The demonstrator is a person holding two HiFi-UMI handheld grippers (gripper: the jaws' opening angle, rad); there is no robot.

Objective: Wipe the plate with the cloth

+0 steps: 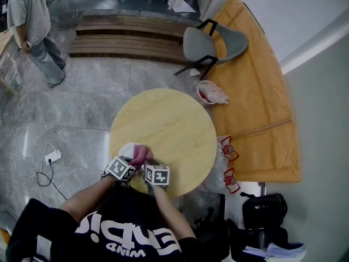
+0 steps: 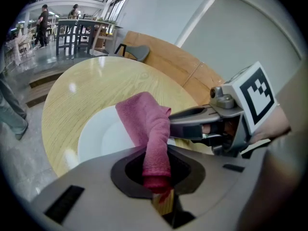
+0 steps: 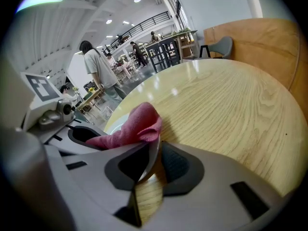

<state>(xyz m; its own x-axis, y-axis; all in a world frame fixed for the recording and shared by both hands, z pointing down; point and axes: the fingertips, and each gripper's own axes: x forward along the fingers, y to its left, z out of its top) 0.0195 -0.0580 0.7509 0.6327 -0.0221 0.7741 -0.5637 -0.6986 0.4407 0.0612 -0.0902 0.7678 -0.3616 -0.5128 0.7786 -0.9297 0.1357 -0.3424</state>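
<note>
- While wiping is pending, left gripper [image 2: 156,174]: clamped on pink cloth [image 2: 143,121], draped over plate [image 2: 98,136].
- right gripper [image 3: 151,165]: pinching plate rim, likely steadying it on surface [image 3: 226,105].

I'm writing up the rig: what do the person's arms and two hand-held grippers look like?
The left hand-held gripper and right hand-held gripper have smooth grey shells with dark recesses round the jaws. Each carries a white cube printed with black square markers. The person wears a black T-shirt with white lettering and short sleeves.
</note>
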